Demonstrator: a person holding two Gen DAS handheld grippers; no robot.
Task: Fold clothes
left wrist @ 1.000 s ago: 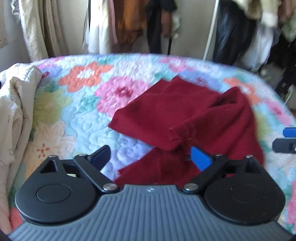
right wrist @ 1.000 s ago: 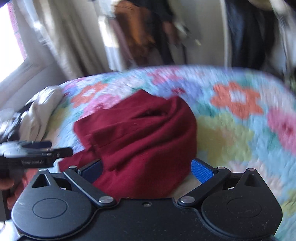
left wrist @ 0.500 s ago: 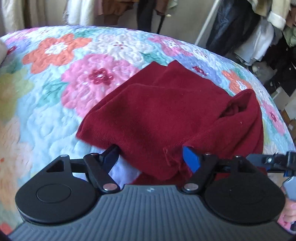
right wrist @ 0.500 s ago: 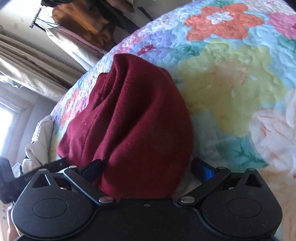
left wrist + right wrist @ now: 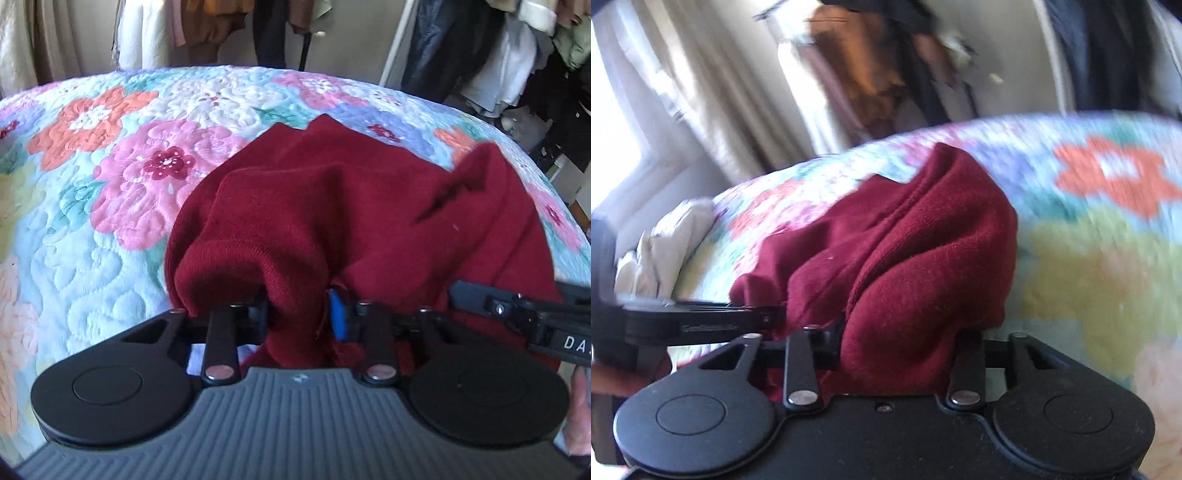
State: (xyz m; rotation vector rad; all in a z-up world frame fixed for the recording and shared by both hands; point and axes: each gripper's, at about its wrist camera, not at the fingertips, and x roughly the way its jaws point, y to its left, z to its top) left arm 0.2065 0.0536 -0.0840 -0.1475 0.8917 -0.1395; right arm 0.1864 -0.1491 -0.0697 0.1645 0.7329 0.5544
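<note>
A dark red knit garment (image 5: 332,206) lies crumpled on the flowered quilt (image 5: 110,166). My left gripper (image 5: 299,315) is at its near edge, jaws closing, and a bunched fold is squeezed between the black finger and the blue pad (image 5: 338,314). In the right wrist view the same garment (image 5: 916,251) fills the gap of my right gripper (image 5: 899,343); its jaws are closing too and cloth hides the right fingertip. Each gripper shows in the other's view: the right gripper (image 5: 517,314) close on the right, the left gripper (image 5: 701,321) close on the left.
The quilt (image 5: 1089,258) covers a bed that drops away on the far side. Clothes hang on a rack (image 5: 461,44) behind it, and a curtain (image 5: 720,92) stands by a bright window. A cream duvet (image 5: 665,243) is heaped at the bed's left end.
Both grippers came down to the garment's near edge. Their wide jaws narrowed onto the cloth, which now bunches up between the fingers, and the two grippers stand closer together.
</note>
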